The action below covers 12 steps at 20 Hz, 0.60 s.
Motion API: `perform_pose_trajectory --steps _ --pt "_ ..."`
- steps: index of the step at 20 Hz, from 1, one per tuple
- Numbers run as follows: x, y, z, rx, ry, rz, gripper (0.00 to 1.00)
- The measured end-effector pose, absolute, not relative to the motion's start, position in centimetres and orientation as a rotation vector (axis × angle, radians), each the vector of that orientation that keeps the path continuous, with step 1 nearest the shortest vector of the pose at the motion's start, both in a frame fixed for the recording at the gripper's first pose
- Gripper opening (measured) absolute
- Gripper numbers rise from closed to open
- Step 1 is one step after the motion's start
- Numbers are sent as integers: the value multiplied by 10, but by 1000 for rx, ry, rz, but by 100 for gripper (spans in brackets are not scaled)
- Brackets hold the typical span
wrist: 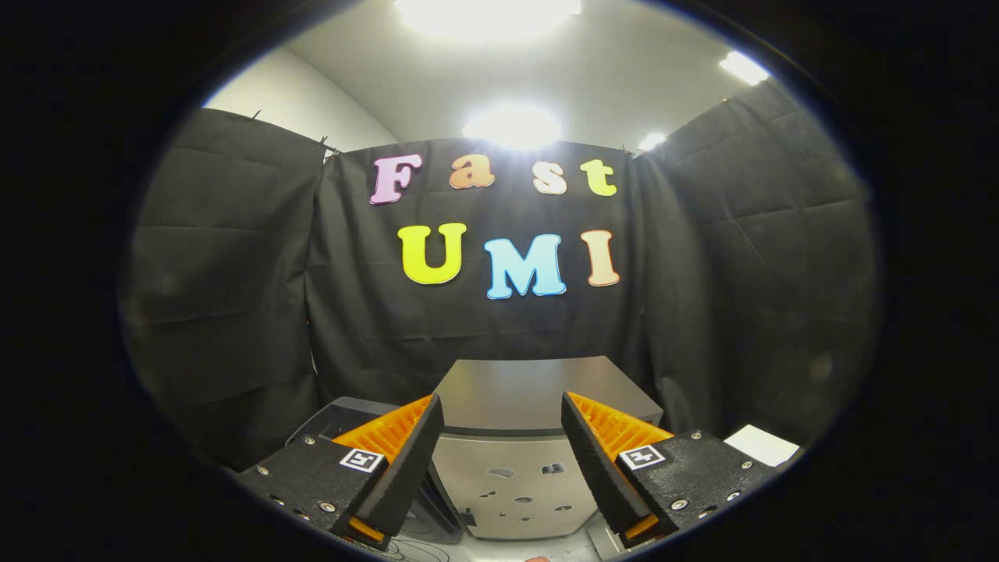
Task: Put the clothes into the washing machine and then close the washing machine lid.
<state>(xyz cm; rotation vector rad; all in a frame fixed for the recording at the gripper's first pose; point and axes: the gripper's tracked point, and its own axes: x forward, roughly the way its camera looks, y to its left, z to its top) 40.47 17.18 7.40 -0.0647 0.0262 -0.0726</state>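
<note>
The washing machine (515, 476) is a small grey box standing just ahead of me, seen between and beyond my fingers. Its dark flat top (531, 386) lies level, and its pale front panel carries several small marks. My gripper (499, 402) is open, its two fingers spread wide to either side of the machine's front, with nothing between them. It hangs in front of the machine, a little lower than its top.
A dark bin or basket (339, 414) sits left of the machine, partly hidden behind my left finger. A flat white object (761, 445) lies to the right, beyond my right finger. Black cloth walls close the booth behind and at both sides.
</note>
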Motion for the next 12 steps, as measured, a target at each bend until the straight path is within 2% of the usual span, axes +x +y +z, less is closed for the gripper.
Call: perform_pose_trajectory --steps 12 --pt "388 189 77 -78 -9 -59 94"
